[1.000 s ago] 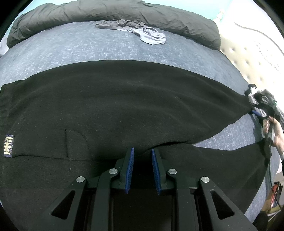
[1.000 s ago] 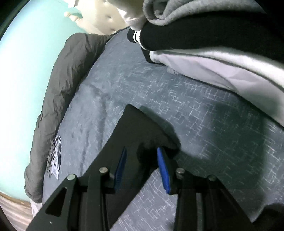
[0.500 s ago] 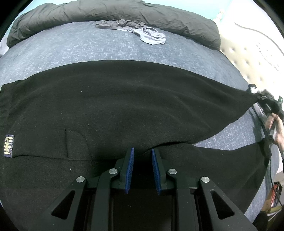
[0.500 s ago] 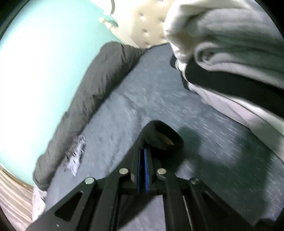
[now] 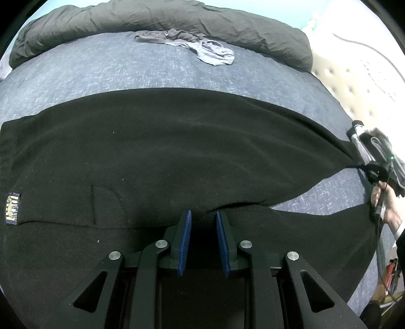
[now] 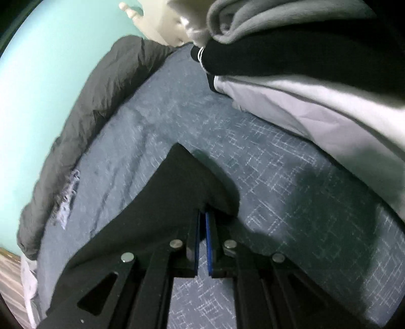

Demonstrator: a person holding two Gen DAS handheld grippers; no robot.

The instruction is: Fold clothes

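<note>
A pair of black fleece trousers (image 5: 164,157) lies spread across the blue bed sheet (image 5: 101,70), with a small woven label at its left edge. My left gripper (image 5: 203,216) is open, its blue pads straddling the fold where the two legs part. My right gripper (image 6: 203,217) is shut on the hem corner of the far trouser leg (image 6: 162,202), holding it just above the sheet. The right gripper also shows in the left wrist view (image 5: 364,168), at the far right, pulling that leg taut.
A grey duvet (image 5: 177,20) is bunched along the far edge of the bed, with a small grey garment (image 5: 202,48) in front of it. A stack of folded grey, black and white clothes (image 6: 316,63) lies close to my right gripper. A tufted headboard (image 5: 359,76) stands at the right.
My right gripper closed on the leg hem, lifted it, and has come back down toward the sheet still holding it. My left gripper has stayed in place, open.
</note>
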